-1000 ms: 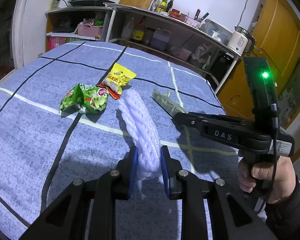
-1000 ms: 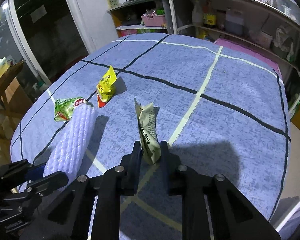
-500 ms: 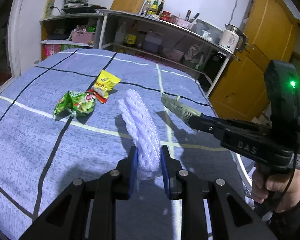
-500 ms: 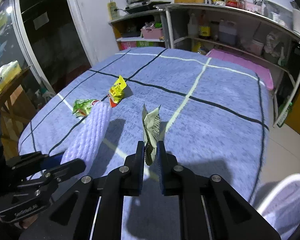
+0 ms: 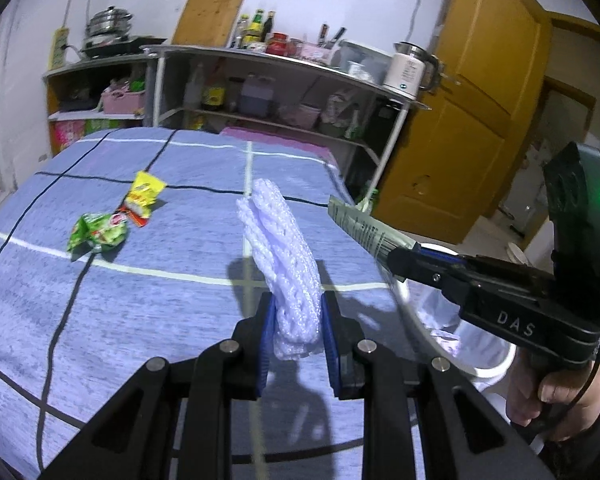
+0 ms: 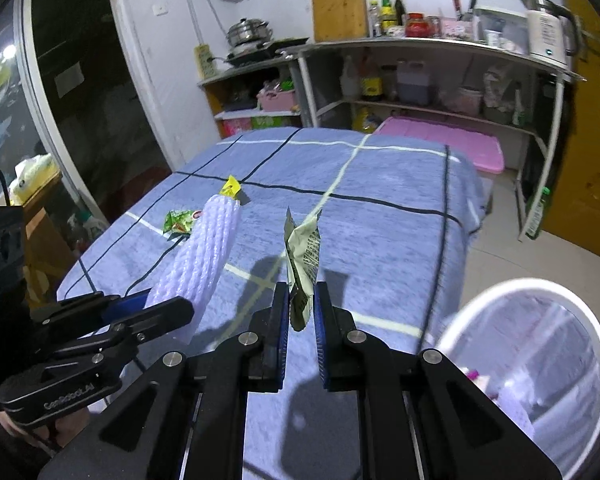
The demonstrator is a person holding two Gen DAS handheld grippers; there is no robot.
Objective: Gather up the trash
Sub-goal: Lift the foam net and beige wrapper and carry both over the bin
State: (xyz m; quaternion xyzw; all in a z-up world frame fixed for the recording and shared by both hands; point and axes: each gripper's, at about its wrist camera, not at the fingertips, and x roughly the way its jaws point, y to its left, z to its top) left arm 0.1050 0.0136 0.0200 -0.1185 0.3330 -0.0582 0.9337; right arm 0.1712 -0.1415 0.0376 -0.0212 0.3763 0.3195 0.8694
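Left gripper (image 5: 298, 326) clamped on white foam netting (image 5: 284, 256), raised above the blue checked tablecloth (image 5: 140, 312); right gripper (image 6: 300, 316) pinched shut on a crumpled grey-green wrapper (image 6: 302, 248), beside a white bin (image 6: 540, 292). Farther off on the cloth, lying close together, a green packet (image 5: 96, 234) and a yellow packet (image 5: 144, 196).
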